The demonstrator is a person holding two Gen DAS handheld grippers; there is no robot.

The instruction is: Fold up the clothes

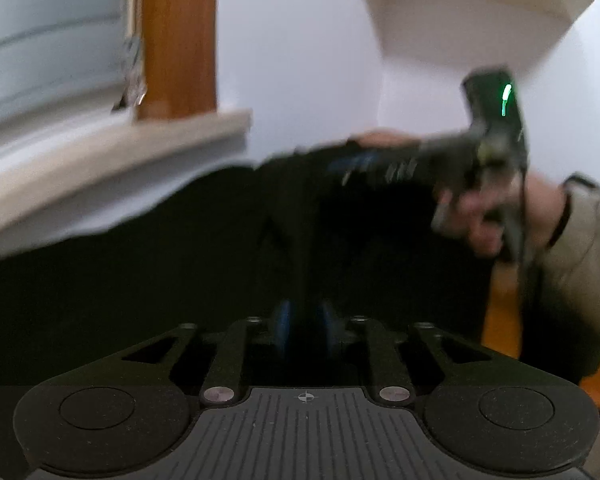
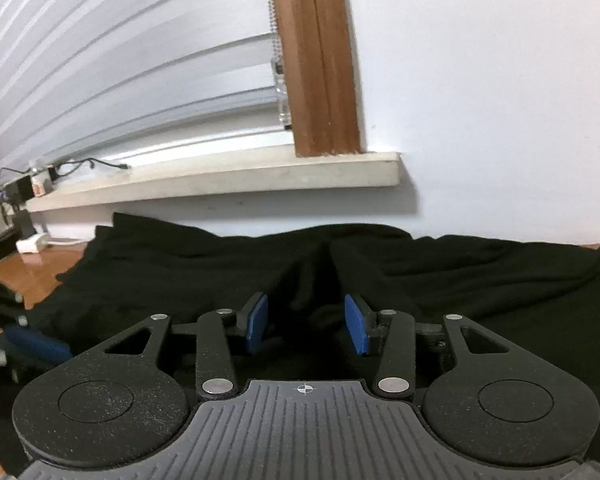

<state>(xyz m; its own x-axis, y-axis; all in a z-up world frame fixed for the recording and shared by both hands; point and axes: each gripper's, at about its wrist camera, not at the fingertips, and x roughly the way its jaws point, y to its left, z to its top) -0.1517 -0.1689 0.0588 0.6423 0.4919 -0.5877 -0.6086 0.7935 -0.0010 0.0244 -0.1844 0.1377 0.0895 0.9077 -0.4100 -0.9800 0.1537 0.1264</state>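
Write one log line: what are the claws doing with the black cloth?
left claw: cloth between pads | right claw: open, black cloth fold between pads | fold: unfinished

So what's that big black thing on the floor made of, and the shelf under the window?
Black garment: looks like soft matte knit cloth, since it wrinkles and bunches in folds. Window ledge: pale, smooth and hard-edged, perhaps stone or painted wood; hard to tell.

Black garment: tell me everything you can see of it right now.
The black garment is plain, soft, matte cloth, spread wrinkled over the wooden floor below the windowsill. A raised fold runs between the right gripper jaws; a dark fold also sits between the left gripper jaws, too blurred to judge.
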